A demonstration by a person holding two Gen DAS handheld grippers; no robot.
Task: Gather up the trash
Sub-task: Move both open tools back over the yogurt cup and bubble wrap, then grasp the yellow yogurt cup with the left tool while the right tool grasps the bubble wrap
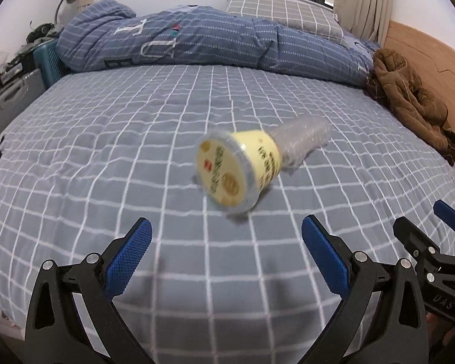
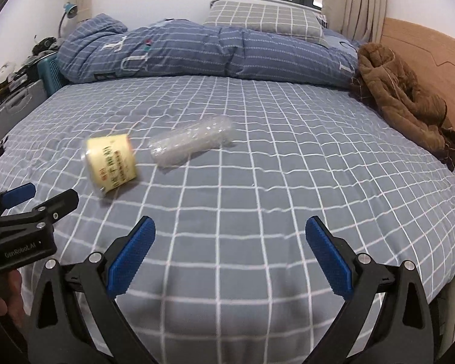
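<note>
Left wrist view: yellow-labelled cup [image 1: 238, 171] lies on its side mid-bed [image 1: 106, 139], clear plastic wrapper [image 1: 303, 138] just behind.
Risk: the round cup may roll off soft bedding if nudged; the wrapper could crumple away.
Left gripper [image 1: 227, 261]: wide apart, empty.
Right gripper [image 2: 230, 257]: wide apart, empty.

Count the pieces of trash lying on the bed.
2. A yellow-labelled cup lies on its side mid-bed, and a clear plastic bottle lies just beyond it, toward the quilt. More could be hidden under the quilt.
</note>
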